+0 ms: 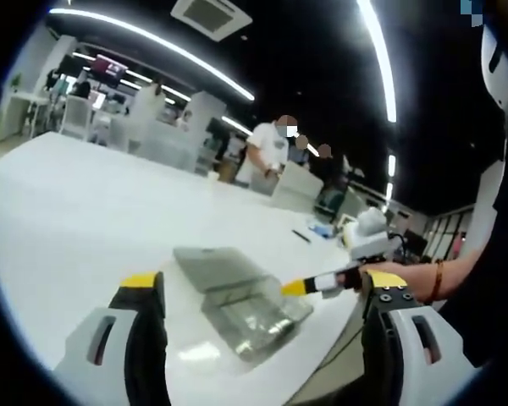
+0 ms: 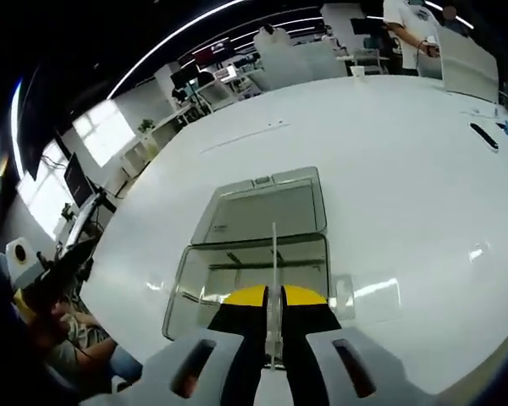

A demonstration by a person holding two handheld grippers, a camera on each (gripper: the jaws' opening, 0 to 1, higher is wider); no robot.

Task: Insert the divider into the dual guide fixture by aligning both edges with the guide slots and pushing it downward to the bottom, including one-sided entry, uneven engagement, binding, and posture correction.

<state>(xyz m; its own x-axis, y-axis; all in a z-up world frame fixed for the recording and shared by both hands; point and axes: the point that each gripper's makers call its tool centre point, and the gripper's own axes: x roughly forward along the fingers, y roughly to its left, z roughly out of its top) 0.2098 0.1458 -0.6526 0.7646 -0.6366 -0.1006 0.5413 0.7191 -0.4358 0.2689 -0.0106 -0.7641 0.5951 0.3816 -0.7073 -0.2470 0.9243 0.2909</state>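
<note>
Right tool (image 2: 273, 315) pinches the divider (image 2: 273, 254) edge-on above the clear fixture (image 2: 262, 222); left tool (image 1: 262, 338) gapes empty. Keep the divider vertical, entering both slots together.

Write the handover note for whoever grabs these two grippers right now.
Right gripper: shut on the divider, a thin clear sheet seen edge-on, held upright over the near compartment of the clear box on the white table.
Left gripper: open, holding nothing, held back from the box with its jaws wide apart.
Done: divider picked up and brought over the box, roughly centred on it.
Left: line both edges up with the guide slots and push down to the bottom. I cannot tell from these views whether either edge has entered a slot yet, so check before pressing.
</note>
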